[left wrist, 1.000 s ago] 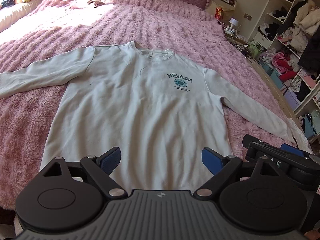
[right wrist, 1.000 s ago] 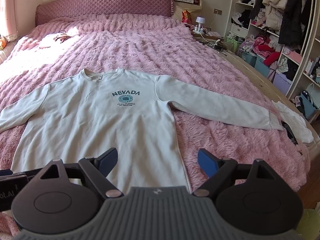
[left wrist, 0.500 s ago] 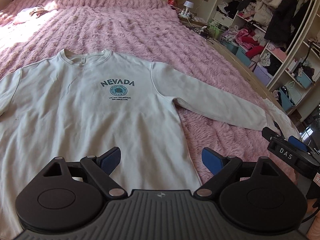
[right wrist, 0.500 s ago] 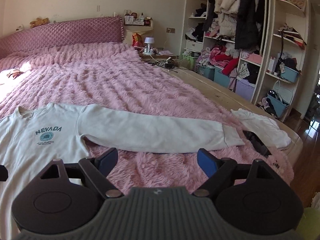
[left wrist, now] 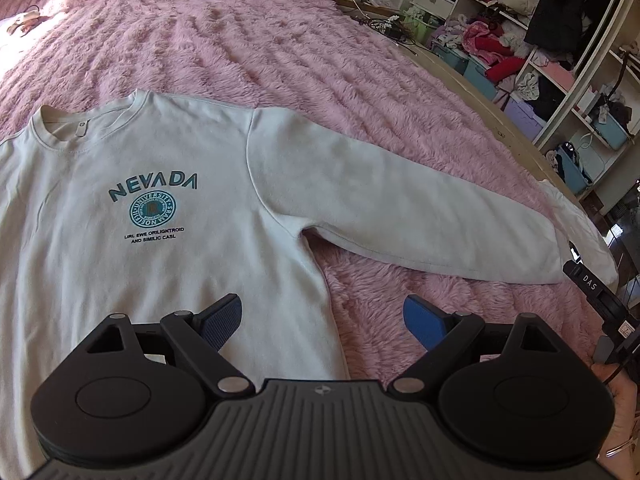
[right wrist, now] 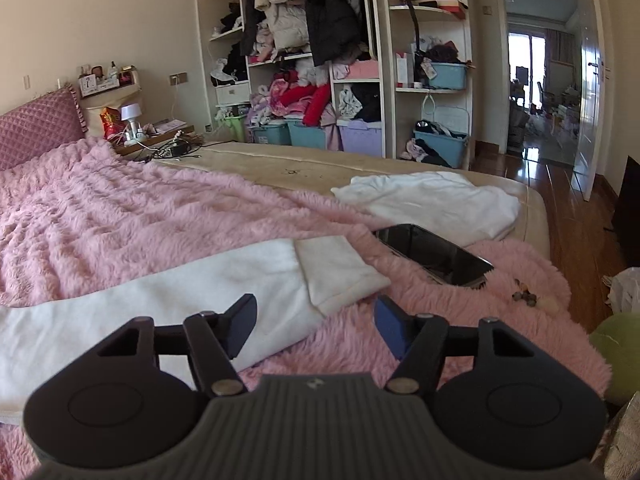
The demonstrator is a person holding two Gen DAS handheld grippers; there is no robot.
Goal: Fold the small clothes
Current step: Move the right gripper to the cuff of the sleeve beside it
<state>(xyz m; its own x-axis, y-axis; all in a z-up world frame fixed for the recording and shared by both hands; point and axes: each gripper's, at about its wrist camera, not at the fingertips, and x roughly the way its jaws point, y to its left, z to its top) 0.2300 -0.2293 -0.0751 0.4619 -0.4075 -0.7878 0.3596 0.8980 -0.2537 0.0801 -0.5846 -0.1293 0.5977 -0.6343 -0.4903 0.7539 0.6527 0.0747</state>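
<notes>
Currently the pale NEVADA sweatshirt [left wrist: 168, 216] lies flat, face up, on the pink fleece blanket [left wrist: 280, 48] of the bed. Left gripper [left wrist: 323, 316]: jaws wide, empty, over the side seam near the hem. Right gripper [right wrist: 315, 322]: jaws wide, empty, just short of the sleeve cuff [right wrist: 340, 272]. Judgement: cloth soft, limp, light; fleece pile may drag on it. Best hold looks to be the ribbed cuff. Beyond it, a dark phone [right wrist: 434, 254], a white garment [right wrist: 432, 200], then cluttered wardrobe shelves [right wrist: 320, 60].
</notes>
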